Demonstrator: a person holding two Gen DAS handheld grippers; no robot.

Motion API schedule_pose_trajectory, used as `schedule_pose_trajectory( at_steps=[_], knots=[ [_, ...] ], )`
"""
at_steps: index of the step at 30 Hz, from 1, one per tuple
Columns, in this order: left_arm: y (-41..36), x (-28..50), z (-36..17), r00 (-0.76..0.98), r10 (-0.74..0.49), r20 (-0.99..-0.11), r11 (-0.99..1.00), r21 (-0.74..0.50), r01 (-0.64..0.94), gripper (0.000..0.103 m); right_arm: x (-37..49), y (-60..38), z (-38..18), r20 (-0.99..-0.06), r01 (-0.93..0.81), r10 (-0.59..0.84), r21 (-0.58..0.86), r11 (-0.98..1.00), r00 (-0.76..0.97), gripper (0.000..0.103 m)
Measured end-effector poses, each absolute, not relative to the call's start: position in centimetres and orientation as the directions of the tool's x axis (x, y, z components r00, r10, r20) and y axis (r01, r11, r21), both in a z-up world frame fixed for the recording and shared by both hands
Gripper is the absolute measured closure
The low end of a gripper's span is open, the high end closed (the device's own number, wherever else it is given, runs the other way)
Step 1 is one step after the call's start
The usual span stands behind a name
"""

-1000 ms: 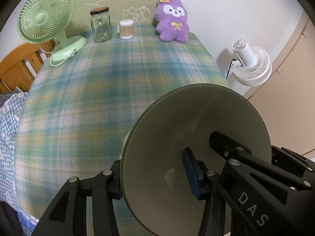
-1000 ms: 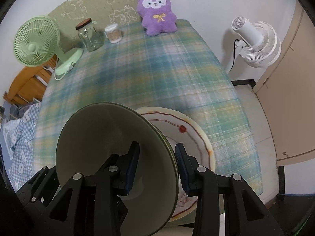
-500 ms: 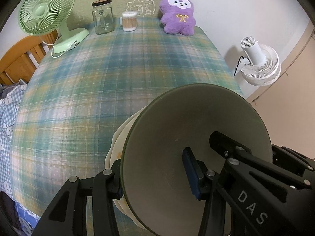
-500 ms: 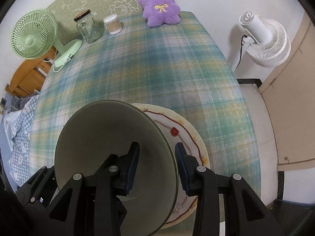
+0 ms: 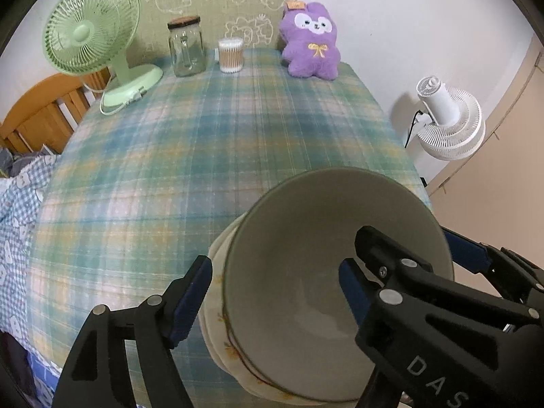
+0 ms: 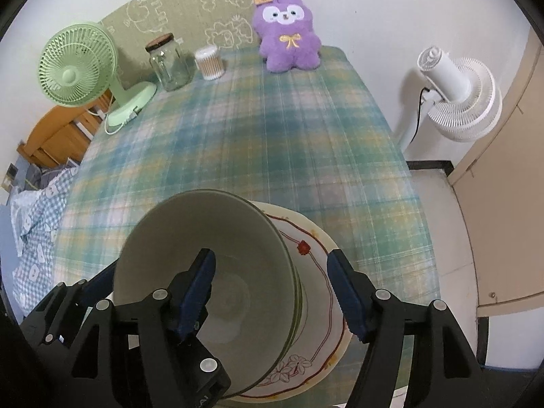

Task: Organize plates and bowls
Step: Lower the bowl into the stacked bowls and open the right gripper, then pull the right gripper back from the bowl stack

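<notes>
While the olive-green ceramic bowl (image 6: 217,272) sits nested in the white floral-rimmed plate (image 6: 316,306) at the near edge of the plaid-clothed desk (image 5: 204,156), both tools stand with jaws spread — the left hand-held gripper (image 5: 272,299) straddling the bowl's left wall, the right hand-held gripper (image 6: 272,292) straddling its right wall, neither pinching. Stacking looks done; next, I judge, comes backing both away cleanly without nudging the rim.

bowl (image 6: 217,272): grey-green
plate (image 6: 316,292): cream, red line, red flower
tablecloth (image 5: 204,156): blue-green-yellow plaid
toy (image 5: 311,42): purple, yellow bow
desk fan (image 5: 91,34): light green
floor fan (image 6: 459,98): white
</notes>
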State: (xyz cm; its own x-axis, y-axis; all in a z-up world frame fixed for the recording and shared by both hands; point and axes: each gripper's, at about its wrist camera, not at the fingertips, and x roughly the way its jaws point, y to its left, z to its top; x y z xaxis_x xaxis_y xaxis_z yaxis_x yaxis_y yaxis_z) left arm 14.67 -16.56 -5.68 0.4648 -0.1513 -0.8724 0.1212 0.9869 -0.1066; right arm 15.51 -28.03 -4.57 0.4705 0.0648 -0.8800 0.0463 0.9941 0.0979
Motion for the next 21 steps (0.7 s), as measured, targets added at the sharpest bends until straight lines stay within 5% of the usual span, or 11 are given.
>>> schedule_pose_trajectory(
  at_steps=[21],
  knots=[
    [-2.0, 9.1, 2.0, 0.705, -0.130, -0.697, 0.988, -0.031, 0.151, 0.009, 8.0, -15.5, 3.6, -0.724, 0.144, -0.101, -0.002, 0.990, 0.682, 0.025]
  ],
)
